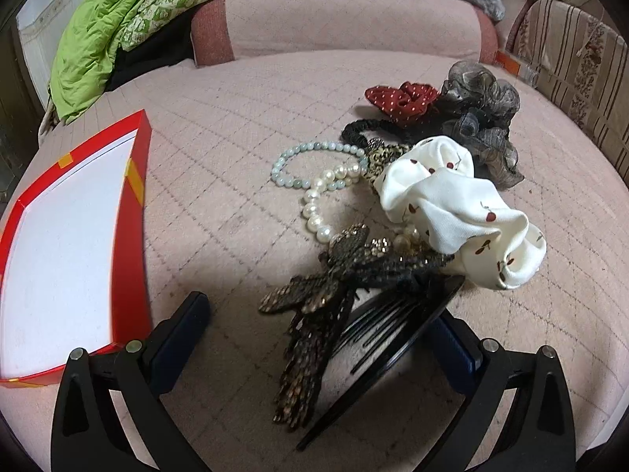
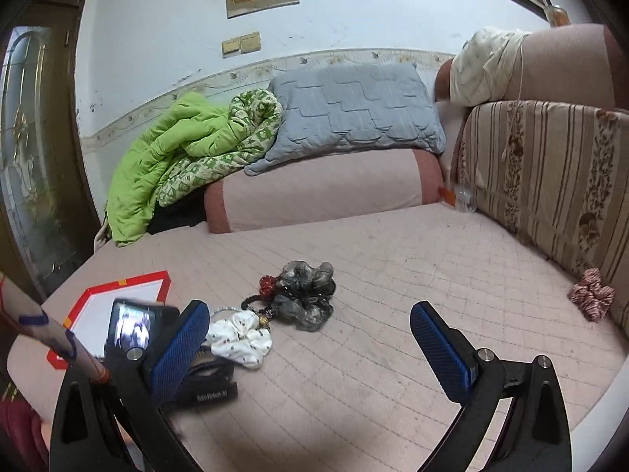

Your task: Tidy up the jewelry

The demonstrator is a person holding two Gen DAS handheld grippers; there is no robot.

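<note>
The left gripper (image 1: 322, 326) gapes wide around a black sequinned bow hair comb (image 1: 338, 295) heading the jewelry pile on the pink quilted mattress (image 1: 236, 118), red-rimmed white tray (image 1: 67, 236) alongside, while the right gripper (image 2: 310, 338) hovers wide open, holding nothing.

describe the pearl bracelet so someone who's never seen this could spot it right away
On the pink quilted bed, right of the red tray, lies a heap of hair accessories. At its left edge sits the pearl bracelet, partly tucked under the white cherry-print scrunchie. Unlike the overlapping pale green bead bracelet, its beads are larger and glossy white.
</note>
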